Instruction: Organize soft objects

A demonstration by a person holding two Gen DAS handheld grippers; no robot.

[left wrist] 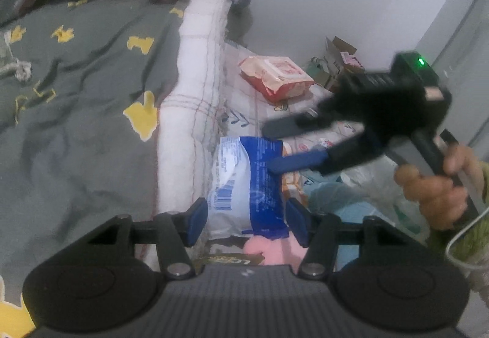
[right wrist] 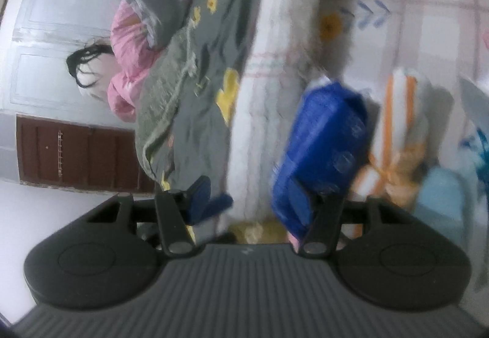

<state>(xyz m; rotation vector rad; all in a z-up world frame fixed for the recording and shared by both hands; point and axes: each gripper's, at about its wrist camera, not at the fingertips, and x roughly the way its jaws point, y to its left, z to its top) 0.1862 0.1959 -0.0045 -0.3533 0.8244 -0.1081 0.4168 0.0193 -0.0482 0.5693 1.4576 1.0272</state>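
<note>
Blue-and-white soft pack (left wrist: 244,182) lies in the lower middle of the left wrist view, on the light checked sheet (left wrist: 195,112) beside the grey quilt (left wrist: 79,87), and it appears again right of centre in the right wrist view (right wrist: 324,148). It looks like a plastic bag filled with something soft, so it is probably light, yields when pressed, and the film may be a little slippery; a hold across the full body seems safer than a hold on the loose crinkled end. The left gripper (left wrist: 247,222) has its jaws spread wide, one blue pad on each side of the pack's near end, but the picture is too blurred to say if the pads touch it. The right gripper (left wrist: 272,145) comes from the right side of that view, also with its fingers apart, and the lower blue finger lies over the pack. In its own view the right gripper (right wrist: 253,200) is open with one pad against the blue wrapper. Further pink wrapped pack (left wrist: 275,78) rests in the upper middle.
</note>
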